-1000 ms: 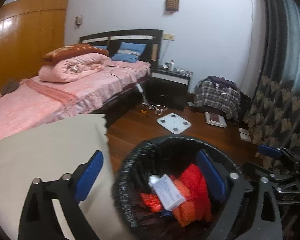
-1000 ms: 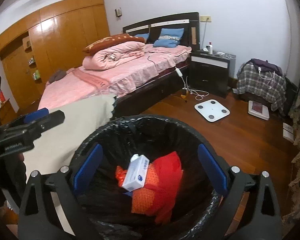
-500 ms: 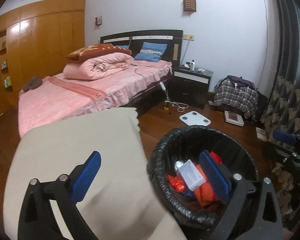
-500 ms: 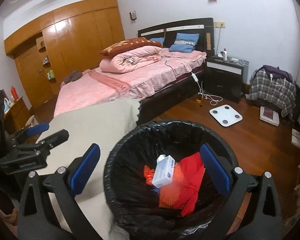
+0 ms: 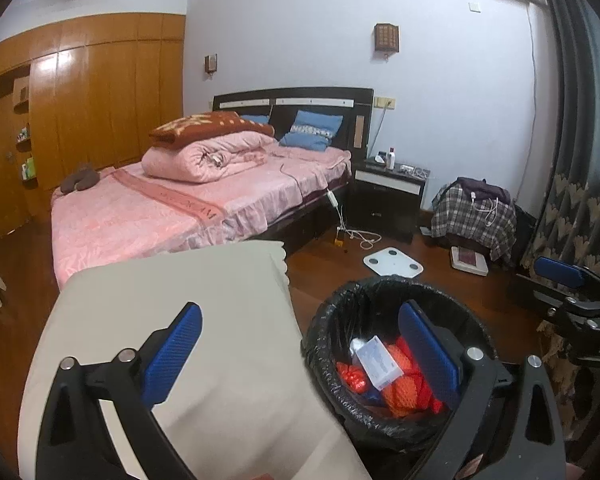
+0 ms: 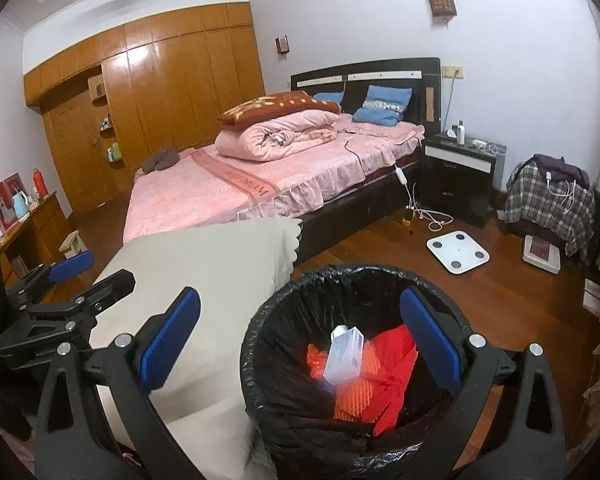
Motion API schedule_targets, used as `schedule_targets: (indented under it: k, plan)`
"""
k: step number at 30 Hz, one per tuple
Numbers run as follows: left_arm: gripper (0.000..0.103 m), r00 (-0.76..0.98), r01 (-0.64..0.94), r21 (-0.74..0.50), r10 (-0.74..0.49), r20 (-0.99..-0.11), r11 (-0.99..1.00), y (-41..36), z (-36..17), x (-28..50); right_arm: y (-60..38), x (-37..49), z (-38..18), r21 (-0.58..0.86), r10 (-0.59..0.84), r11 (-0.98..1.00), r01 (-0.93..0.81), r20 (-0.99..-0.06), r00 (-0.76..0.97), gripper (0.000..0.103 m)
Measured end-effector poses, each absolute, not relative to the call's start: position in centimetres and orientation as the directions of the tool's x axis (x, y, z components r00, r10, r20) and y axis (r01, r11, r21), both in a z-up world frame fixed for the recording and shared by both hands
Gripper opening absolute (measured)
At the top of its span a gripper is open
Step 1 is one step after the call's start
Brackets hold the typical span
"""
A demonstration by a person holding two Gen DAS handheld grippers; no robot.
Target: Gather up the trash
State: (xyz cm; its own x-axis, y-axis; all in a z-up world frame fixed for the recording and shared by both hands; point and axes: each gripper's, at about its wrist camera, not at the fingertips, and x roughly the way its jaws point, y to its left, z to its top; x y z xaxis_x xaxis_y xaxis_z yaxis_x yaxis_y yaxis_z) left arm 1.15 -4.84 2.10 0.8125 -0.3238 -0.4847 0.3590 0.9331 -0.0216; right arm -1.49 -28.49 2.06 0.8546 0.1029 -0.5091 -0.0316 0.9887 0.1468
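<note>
A bin with a black liner (image 5: 380, 284) (image 6: 360, 270) stands on the wood floor beside a beige cloth-covered surface (image 5: 180, 300) (image 6: 204, 264). Inside lie a white box (image 5: 378, 362) (image 6: 346, 354) and red and orange wrappers (image 5: 404, 394) (image 6: 392, 356). My left gripper (image 5: 300, 356) hangs open and empty above the bin's left rim and the cloth. My right gripper (image 6: 300, 340) is also open and empty, above the bin's left half. Each gripper shows at the edge of the other's view: the right one (image 5: 560, 276), the left one (image 6: 68, 264).
A pink bed (image 5: 180, 208) fills the middle. Beyond it stand a dark nightstand (image 5: 388, 200), a white scale (image 5: 392, 262) and cables (image 5: 360, 236) on the floor, a plaid-covered heap (image 5: 476, 212), and a curtain (image 5: 572, 160) at right. A wooden wardrobe (image 6: 172, 100) lines the left wall.
Both grippers have lifted up and back from the bin, so it looks smaller and lower. The left gripper has shifted left over the cloth. The trash inside has not moved.
</note>
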Motion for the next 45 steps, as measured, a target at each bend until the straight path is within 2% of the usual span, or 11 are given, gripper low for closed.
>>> schedule_targets:
  k: [15,45]
  plan:
    - [0.097,0.837,0.344,-0.014,-0.314,-0.448,0.939,-4.5,3.8,-0.2,-27.7,-1.6,2.9,0.139,0.107,0.989,-0.042,-0.498,0.861,0.097]
    - [0.097,0.837,0.345,-0.015,-0.315,-0.448,0.938,-4.2,4.0,-0.3,-27.5,-1.3,2.7,0.136,0.107,0.990,-0.044,-0.500,0.860,0.097]
